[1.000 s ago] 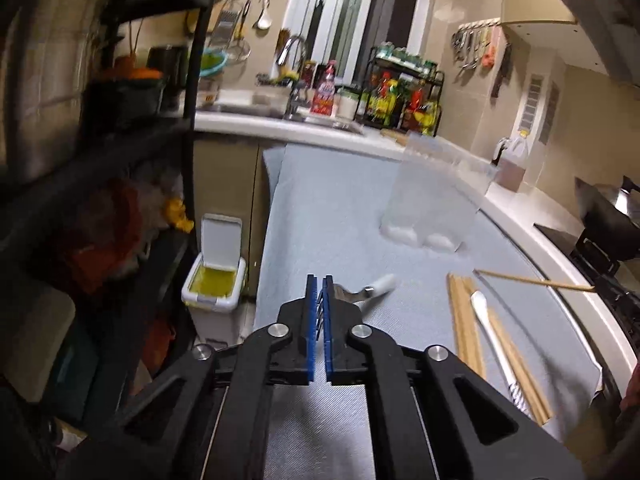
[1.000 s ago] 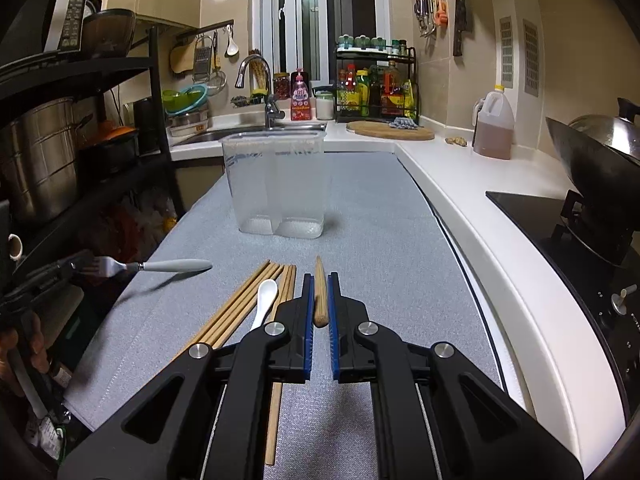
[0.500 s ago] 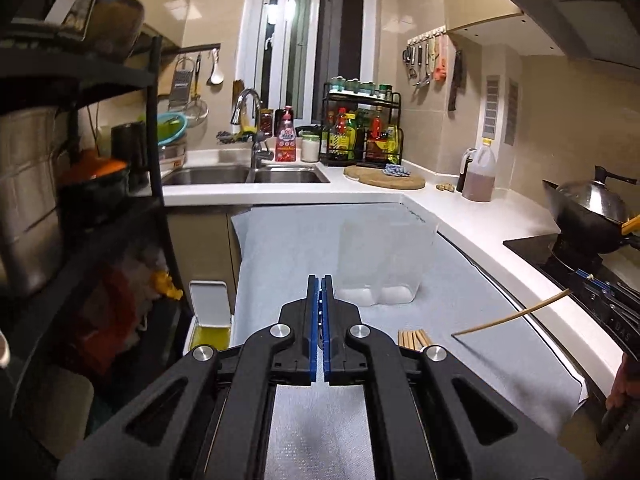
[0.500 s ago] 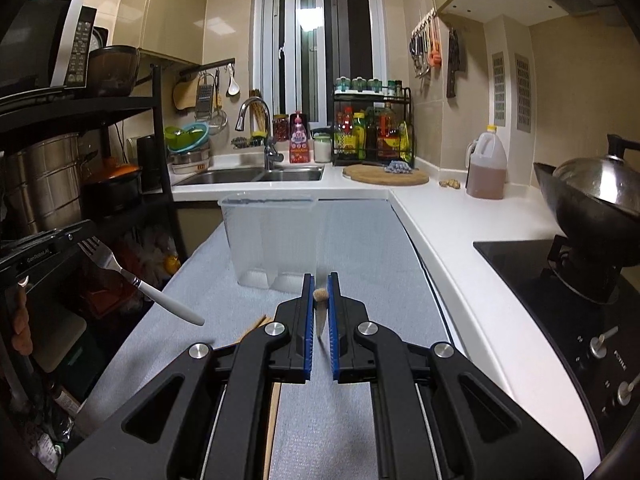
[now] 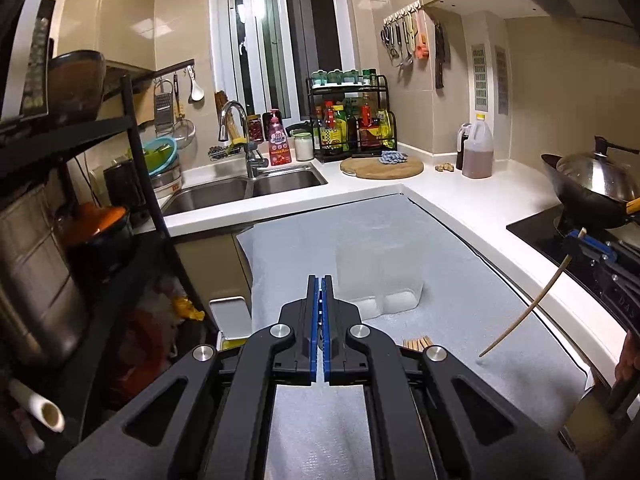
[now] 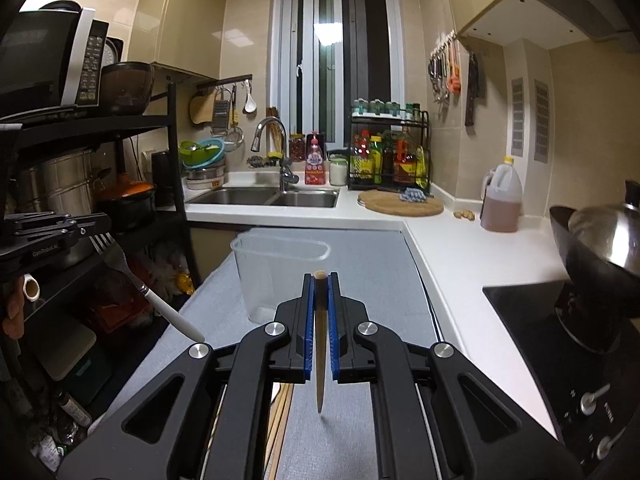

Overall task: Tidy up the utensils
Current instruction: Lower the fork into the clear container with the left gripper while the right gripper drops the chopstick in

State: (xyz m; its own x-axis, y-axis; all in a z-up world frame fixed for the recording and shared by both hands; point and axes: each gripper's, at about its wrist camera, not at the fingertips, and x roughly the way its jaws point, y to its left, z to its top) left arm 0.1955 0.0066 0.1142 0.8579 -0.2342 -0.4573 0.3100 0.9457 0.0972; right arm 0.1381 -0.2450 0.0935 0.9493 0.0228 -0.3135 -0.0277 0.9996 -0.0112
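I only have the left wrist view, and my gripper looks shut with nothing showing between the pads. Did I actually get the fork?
Observer: Yes. The right wrist view shows the left gripper shut on the fork near its tines, with the white handle slanting down.
Operator: Good. Is there anything in the clear container yet? From here its walls just look cloudy.
Observer: The right wrist view looks over the rim of the clear container, and no utensil stands in it. The right gripper holds a chopstick in front of it.
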